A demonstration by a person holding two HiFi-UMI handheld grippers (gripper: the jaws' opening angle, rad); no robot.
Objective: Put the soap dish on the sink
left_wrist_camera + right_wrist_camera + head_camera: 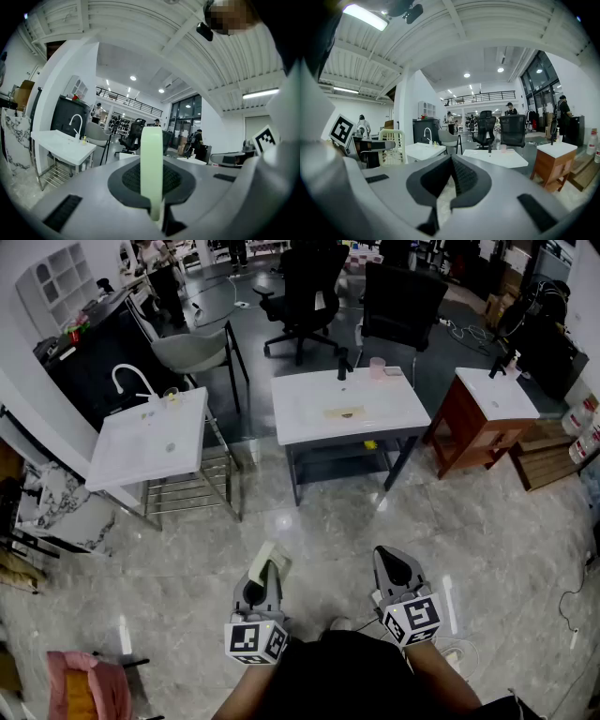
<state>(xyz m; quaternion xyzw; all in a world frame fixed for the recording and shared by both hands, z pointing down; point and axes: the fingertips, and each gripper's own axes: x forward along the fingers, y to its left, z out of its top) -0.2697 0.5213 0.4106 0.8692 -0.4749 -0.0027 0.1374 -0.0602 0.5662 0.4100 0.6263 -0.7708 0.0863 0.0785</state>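
grip: our left gripper (pixel 263 576) clamped on the pale green slatted soap dish (pixel 151 164), edge-on, lower centre of head view | right gripper (pixel 451 174) closed, empty | handling: we judge it light, stiff, smooth plastic; pinch the rim firmly | white sink (pixel 349 411) upper centre, well apart

**Right gripper view, contents**
- Right gripper (pixel 451 161): grey jaws with black ribbed pads, tips together, nothing between them.
- Left gripper (pixel 386 145): far left, bearing a marker cube (pixel 342 130), clamped on a pale slatted soap dish (pixel 392 157) held on edge.
- White sink (pixel 423 150) with a curved faucet (pixel 425 133).
- White sink tabletop (pixel 495 157), carrying a black faucet (pixel 489 144) and a pink cup (pixel 503 147).
- Wooden vanity (pixel 553 171), white-topped.
- Two black office chairs (pixel 486 127) and one grey chair (pixel 448 139).
- People (pixel 563 110) standing at the back.
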